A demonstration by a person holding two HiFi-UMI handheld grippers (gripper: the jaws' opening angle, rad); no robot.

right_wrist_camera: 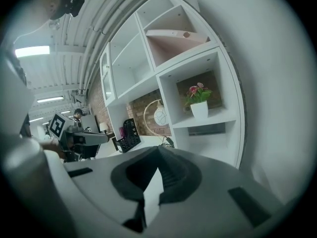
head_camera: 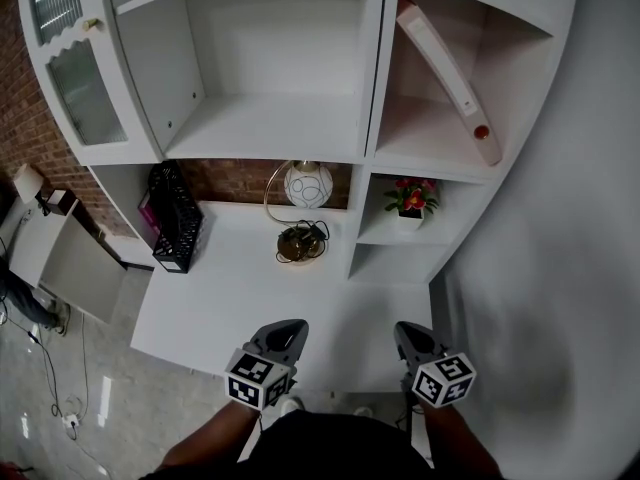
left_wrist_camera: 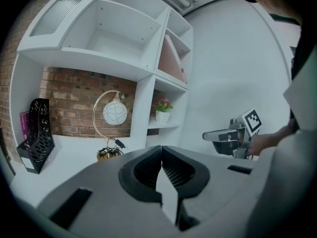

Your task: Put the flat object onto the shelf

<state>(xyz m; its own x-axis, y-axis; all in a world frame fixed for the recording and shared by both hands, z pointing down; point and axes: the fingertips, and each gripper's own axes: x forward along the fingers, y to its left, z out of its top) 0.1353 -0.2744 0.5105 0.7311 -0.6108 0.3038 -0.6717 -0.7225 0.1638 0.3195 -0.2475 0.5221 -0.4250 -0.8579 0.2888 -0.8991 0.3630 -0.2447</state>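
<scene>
Left gripper point(head_camera: 288, 328) and right gripper point(head_camera: 404, 330) held low, side by side; fingers point(left_wrist_camera: 143, 171) closed together, gripping nothing.

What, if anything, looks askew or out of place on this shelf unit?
The pink flat object in the upper right compartment leans steeply, top against the left wall, foot near the right side; it neither lies flat nor stands upright. The lamp, potted plant and black rack look in order.

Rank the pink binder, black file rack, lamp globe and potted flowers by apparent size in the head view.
Largest: pink binder.
Then black file rack.
Lamp globe and potted flowers look about alike, so unranked.
</scene>
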